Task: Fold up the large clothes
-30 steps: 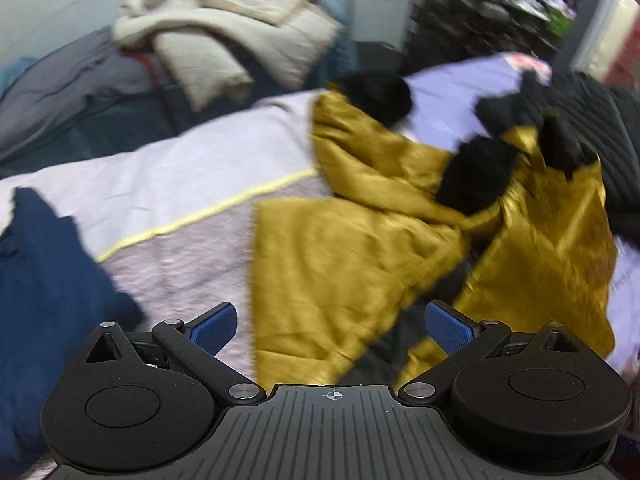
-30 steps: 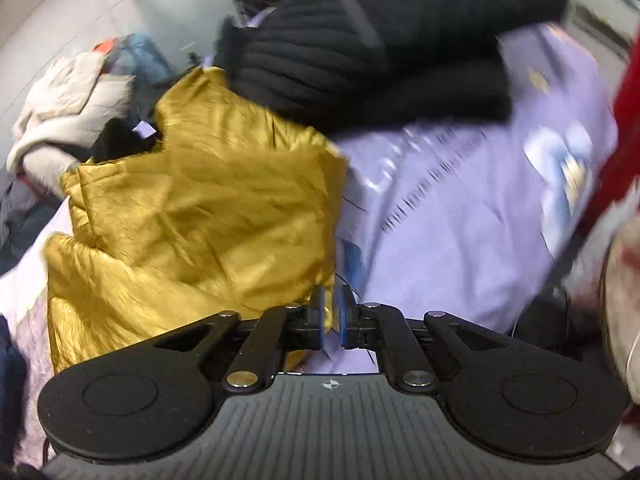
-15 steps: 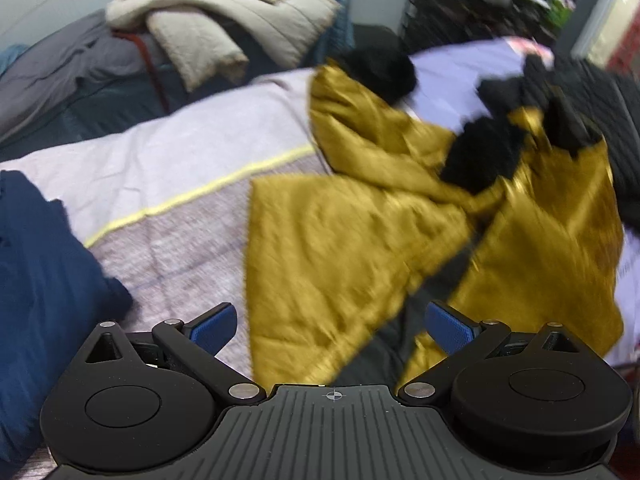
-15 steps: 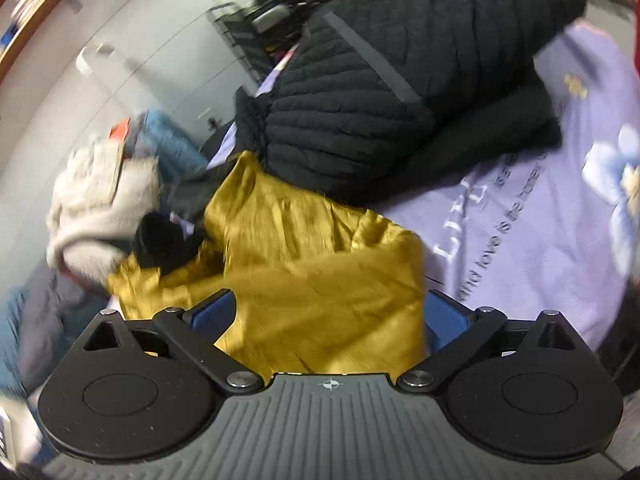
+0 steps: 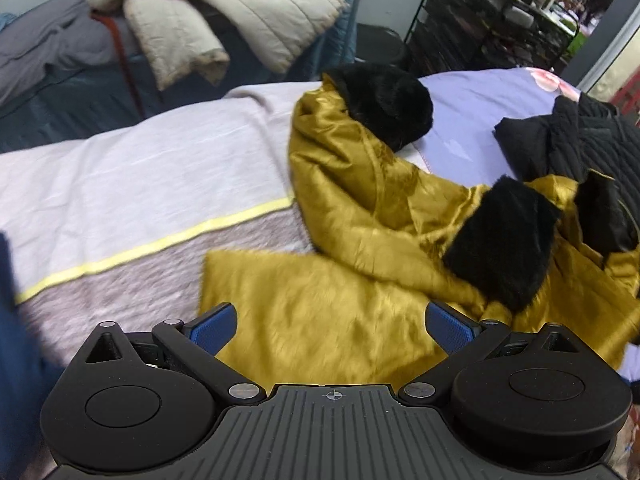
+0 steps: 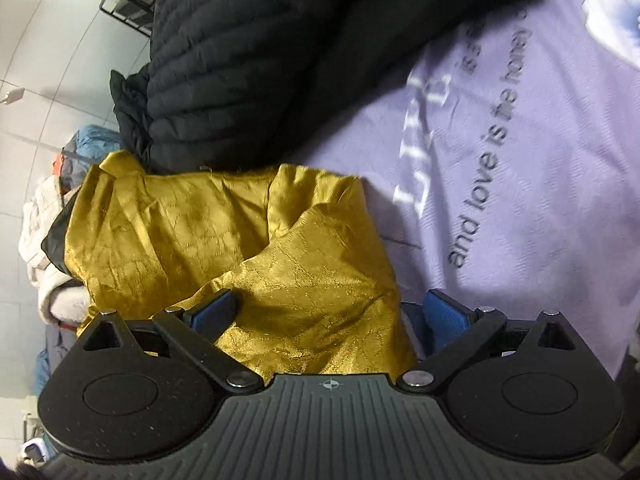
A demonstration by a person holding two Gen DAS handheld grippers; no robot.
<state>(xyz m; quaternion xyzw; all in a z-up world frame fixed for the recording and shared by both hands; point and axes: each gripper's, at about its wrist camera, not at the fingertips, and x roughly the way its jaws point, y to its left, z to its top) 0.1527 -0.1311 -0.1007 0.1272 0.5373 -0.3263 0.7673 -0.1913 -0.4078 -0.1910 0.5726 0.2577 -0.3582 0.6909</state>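
A large gold satin garment (image 5: 344,300) with black fur cuffs (image 5: 500,240) and a black fur collar (image 5: 384,104) lies crumpled on the bed. My left gripper (image 5: 332,324) is open, low over the garment's near flat panel. In the right wrist view the gold garment (image 6: 224,240) lies bunched, one fold rising between my fingers. My right gripper (image 6: 328,312) is open just above that fold, holding nothing.
The bed has a white and pink blanket with a yellow stripe (image 5: 160,240) and a lilac printed sheet (image 6: 520,160). A black quilted jacket (image 6: 248,48) lies beside the garment. Cream bedding (image 5: 208,20) is piled behind. Dark blue cloth (image 5: 16,340) lies at left.
My right gripper, shut one second ago, has opened and now sits lower over the gold fold. My left gripper stayed open and moved closer over the garment's flat panel.
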